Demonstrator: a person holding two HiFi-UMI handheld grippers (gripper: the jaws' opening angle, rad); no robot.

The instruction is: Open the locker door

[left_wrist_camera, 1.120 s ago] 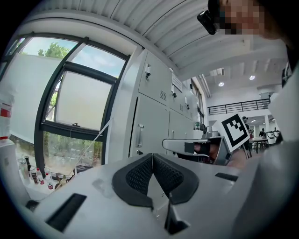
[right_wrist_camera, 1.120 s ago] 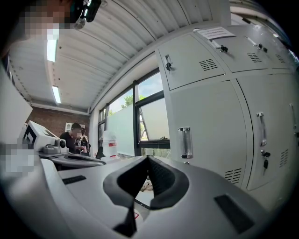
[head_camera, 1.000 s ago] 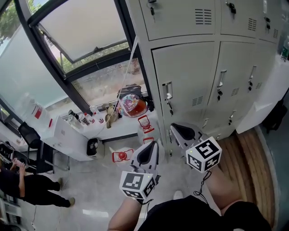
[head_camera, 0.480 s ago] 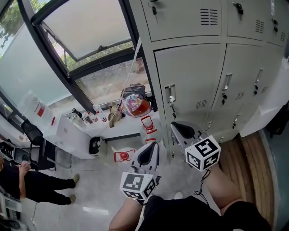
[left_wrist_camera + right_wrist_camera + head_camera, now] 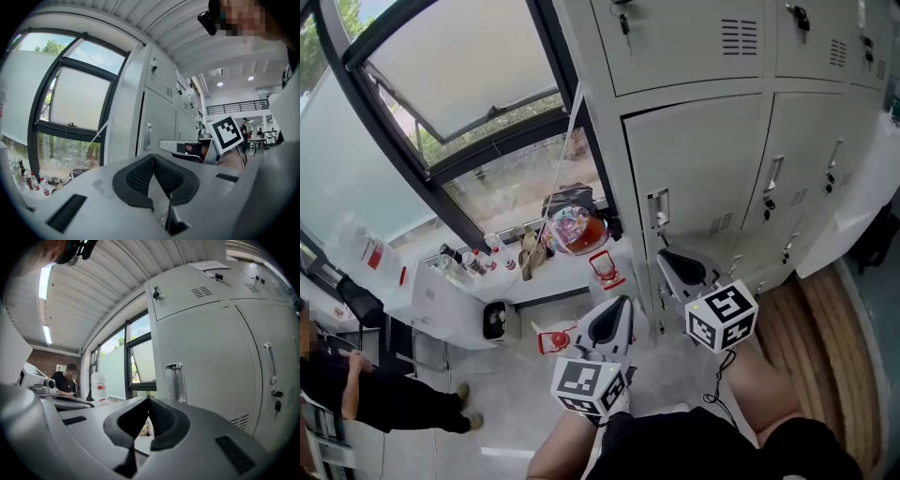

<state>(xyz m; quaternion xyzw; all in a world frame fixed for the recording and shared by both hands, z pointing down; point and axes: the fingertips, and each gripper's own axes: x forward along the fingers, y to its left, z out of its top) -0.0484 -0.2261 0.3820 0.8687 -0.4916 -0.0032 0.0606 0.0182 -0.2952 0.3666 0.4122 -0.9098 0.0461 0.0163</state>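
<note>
A bank of pale grey lockers (image 5: pixel 712 150) fills the upper right of the head view. The nearest lower door (image 5: pixel 211 366) is closed, with an upright metal handle (image 5: pixel 657 208) at its left edge. My right gripper (image 5: pixel 667 257) points at that door just below the handle and does not touch it. In the right gripper view the handle (image 5: pixel 175 380) stands above its tip (image 5: pixel 149 400), and the jaws are shut with nothing between them. My left gripper (image 5: pixel 617 314) hangs lower left, toward the locker's corner. It (image 5: pixel 152 157) is shut and empty, with the handle (image 5: pixel 148 137) ahead.
A large window (image 5: pixel 459 84) runs along the left. Below it a white ledge (image 5: pixel 525 272) holds bottles, a bag and red items. A person (image 5: pixel 366 394) stands at the lower left. Wooden flooring (image 5: pixel 816 347) lies at the right, beside a white counter (image 5: pixel 862 206).
Both grippers have edged a little closer to the lockers, and the handle now sits nearer the right gripper's tip. Both pairs of jaws stay shut. The person at the left has shifted.
</note>
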